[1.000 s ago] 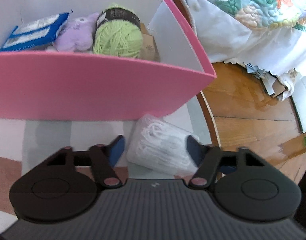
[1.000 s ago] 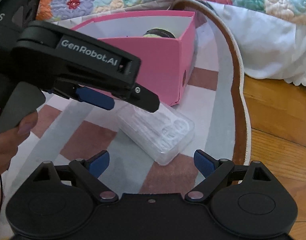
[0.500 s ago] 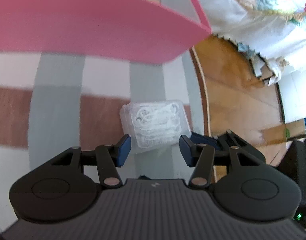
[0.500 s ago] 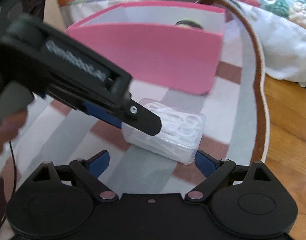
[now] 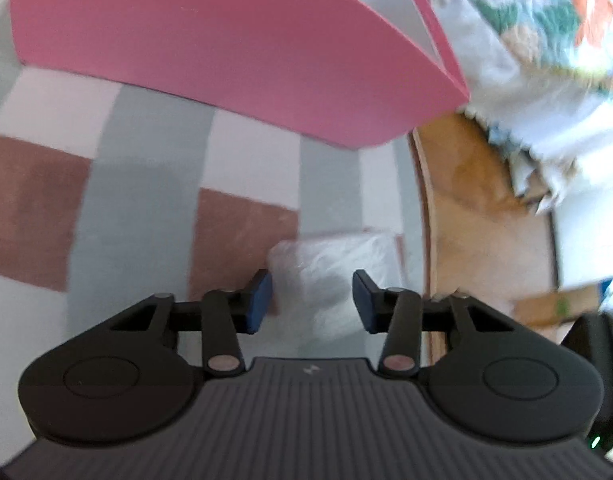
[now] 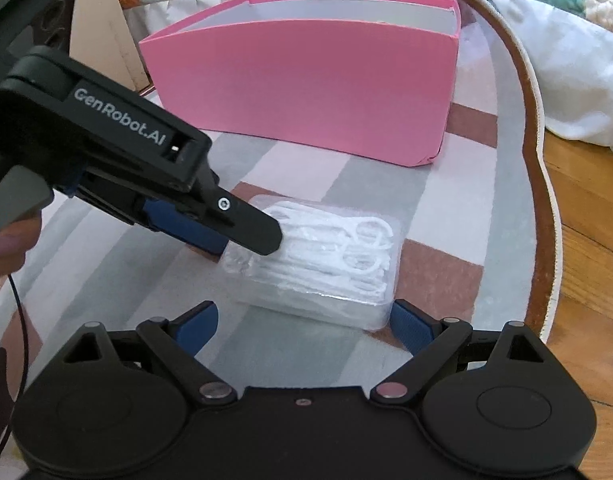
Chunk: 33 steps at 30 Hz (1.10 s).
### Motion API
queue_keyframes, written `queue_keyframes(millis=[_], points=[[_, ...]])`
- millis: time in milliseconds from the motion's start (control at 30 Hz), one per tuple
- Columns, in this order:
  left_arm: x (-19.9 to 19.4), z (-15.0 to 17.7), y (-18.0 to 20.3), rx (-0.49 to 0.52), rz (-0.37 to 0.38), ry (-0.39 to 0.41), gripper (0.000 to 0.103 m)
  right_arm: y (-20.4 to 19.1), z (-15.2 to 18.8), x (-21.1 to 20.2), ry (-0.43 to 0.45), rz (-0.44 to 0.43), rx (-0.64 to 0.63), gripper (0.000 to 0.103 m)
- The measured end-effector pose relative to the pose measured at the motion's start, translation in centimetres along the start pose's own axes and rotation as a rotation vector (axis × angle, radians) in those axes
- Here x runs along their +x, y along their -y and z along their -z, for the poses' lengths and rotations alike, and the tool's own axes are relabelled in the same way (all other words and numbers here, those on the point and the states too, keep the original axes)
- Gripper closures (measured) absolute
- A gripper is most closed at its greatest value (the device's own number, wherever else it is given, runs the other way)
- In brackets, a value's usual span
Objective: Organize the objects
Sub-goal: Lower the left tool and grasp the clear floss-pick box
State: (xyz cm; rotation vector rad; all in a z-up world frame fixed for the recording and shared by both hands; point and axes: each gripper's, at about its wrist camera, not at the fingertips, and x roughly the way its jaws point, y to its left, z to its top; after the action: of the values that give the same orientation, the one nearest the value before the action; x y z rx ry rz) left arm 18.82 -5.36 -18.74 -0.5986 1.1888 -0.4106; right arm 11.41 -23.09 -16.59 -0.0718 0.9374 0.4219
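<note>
A clear plastic box of white floss picks (image 6: pixel 326 260) lies on the checked rug in front of the pink box (image 6: pixel 314 84). In the left wrist view the floss box (image 5: pixel 330 264) sits between my left gripper's (image 5: pixel 312 300) blue pads, which stand a little apart on either side of its near end. In the right wrist view the left gripper (image 6: pixel 234 232) comes in from the left at the box's left end. My right gripper (image 6: pixel 304 326) is open, its jaws wide on either side of the box's near edge, not touching it.
The pink box (image 5: pixel 242 40) stands behind, with yarn just showing over its rim. The rug's brown edge (image 6: pixel 542 168) and wooden floor (image 6: pixel 586 240) lie to the right. A white sheet and flowered quilt (image 6: pixel 546 12) hang at the back right.
Both grippers have come lower and closer to the floss box. The left jaws have narrowed around its end. The pink box's inside has dropped out of the left view.
</note>
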Motion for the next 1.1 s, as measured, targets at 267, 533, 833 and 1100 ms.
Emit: queue_keyframes(millis=[267, 533, 833, 1100], points=[[0.1, 0.3, 0.3, 0.0, -0.006, 0.021, 0.059, 0.2, -0.2, 0.7, 0.014, 0.016, -0.006, 0.003], [0.4, 0.2, -0.3, -0.021, 0.013, 0.022, 0.059, 1.0, -0.6, 0.2, 0.01, 0.021, 0.04, 0.004], [0.2, 0.6, 0.4, 0.005, -0.019, 0.019, 0.059, 0.9, -1.0, 1.3, 0.036, 0.019, 0.084, 0.006], [-1.6, 1.6, 2.1, 0.009, -0.055, -0.032, 0.059, -0.3, -0.9, -0.6, -0.019, 0.028, 0.064, 0.006]])
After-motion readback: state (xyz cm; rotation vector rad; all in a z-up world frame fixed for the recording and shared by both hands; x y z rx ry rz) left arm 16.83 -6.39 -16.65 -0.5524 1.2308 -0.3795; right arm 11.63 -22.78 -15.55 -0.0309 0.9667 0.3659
